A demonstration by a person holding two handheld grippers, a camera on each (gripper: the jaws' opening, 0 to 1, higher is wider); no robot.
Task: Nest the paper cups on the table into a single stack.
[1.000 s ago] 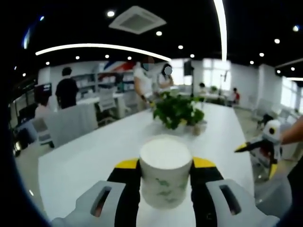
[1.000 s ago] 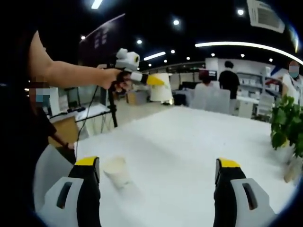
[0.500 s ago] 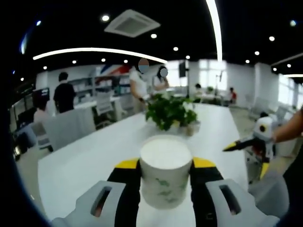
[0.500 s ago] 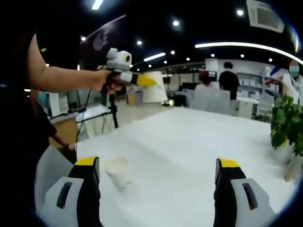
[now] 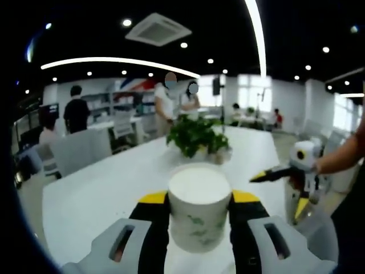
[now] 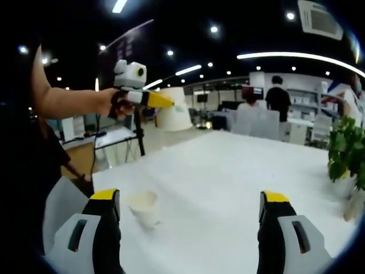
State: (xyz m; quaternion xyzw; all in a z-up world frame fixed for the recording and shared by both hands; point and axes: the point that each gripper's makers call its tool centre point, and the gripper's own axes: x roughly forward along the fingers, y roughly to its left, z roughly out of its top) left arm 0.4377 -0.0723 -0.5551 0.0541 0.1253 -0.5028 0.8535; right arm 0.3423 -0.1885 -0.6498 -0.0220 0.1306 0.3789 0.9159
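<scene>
A white paper cup with green print (image 5: 199, 212) is held upright between the jaws of my left gripper (image 5: 199, 200), above the white table (image 5: 97, 197). In the right gripper view, that left gripper (image 6: 155, 101) comes in from the left in a person's hand, with the held cup (image 6: 174, 117) in the air. A second paper cup (image 6: 144, 206) stands upright on the table (image 6: 228, 171), just right of the left jaw of my right gripper (image 6: 191, 198), which is open and holds nothing. The right gripper (image 5: 282, 191) also enters the left gripper view from the right, open.
A potted green plant (image 5: 197, 134) stands at the far part of the table, also seen as the plant (image 6: 345, 154) at the right edge. Chairs (image 5: 80, 151), desks and several people are in the office beyond the table. The table's near edge (image 6: 97, 174) runs at the left.
In the right gripper view the left gripper with its cup has shifted left. In the left gripper view the right gripper has come further in from the right. The table cup has stayed put.
</scene>
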